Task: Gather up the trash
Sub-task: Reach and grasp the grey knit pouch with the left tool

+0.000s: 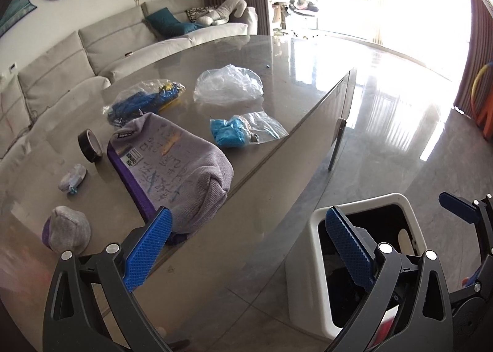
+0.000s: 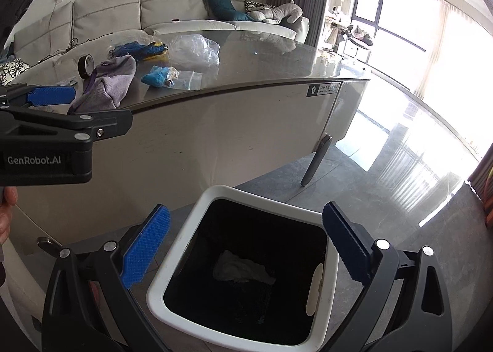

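A white trash bin point(image 2: 178, 262) with a black liner stands on the floor by the table's near side; a crumpled white tissue point(image 2: 242, 269) lies in its bottom. My right gripper point(image 2: 246, 244) is open and empty, right above the bin. My left gripper point(image 1: 246, 244) is open and empty, over the table's near edge, with the bin point(image 1: 305, 272) below on its right. On the grey table point(image 1: 277, 53) lie a clear crumpled plastic bag point(image 1: 229, 84), a small bag with blue stuff point(image 1: 234, 131), a bag with blue and yellow things point(image 1: 144, 99) and a small wad point(image 1: 72, 179).
A lilac pouch point(image 1: 175, 164) lies near the table's edge, with a black tape roll point(image 1: 89, 145) and a grey-purple cap point(image 1: 66, 228) to its left. A grey sofa point(image 1: 101, 44) stands behind the table. Glossy tiled floor point(image 1: 400, 124) spreads to the right.
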`<state>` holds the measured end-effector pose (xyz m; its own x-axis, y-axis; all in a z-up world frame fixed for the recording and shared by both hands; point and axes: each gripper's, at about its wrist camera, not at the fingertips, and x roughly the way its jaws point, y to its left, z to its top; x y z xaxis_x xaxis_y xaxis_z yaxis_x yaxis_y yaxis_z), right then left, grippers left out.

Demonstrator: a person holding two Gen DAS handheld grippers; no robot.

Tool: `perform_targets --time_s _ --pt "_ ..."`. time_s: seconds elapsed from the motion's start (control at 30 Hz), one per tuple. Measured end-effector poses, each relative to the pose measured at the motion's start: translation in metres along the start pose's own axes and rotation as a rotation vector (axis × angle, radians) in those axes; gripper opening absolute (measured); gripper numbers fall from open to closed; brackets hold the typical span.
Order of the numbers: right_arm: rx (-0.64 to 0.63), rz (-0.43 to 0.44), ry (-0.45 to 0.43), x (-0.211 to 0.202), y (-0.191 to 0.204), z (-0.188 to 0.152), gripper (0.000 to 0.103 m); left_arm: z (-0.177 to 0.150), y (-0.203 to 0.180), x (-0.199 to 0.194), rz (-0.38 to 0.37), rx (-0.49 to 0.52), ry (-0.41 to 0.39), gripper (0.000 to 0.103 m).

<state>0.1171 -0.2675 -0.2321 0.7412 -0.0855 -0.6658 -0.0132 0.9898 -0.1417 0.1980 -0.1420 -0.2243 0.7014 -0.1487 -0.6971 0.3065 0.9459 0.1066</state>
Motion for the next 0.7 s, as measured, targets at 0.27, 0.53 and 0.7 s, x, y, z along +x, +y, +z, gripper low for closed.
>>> perform_targets --time_s 0.27,0.53,0.7 --pt "-0.040 0.020 -0.109 -0.008 0.007 0.045 0.099 0.017 0.036 0.003 0.062 -0.060 -0.027 0.098" --pt "-0.104 0.041 -0.172 0.005 0.016 0.085 0.099 0.024 0.051 0.031 0.089 -0.148 0.011 0.098" --pt "-0.129 0.061 -0.189 0.016 0.023 0.095 0.099 0.027 0.055 0.048 0.097 -0.173 0.030 0.098"
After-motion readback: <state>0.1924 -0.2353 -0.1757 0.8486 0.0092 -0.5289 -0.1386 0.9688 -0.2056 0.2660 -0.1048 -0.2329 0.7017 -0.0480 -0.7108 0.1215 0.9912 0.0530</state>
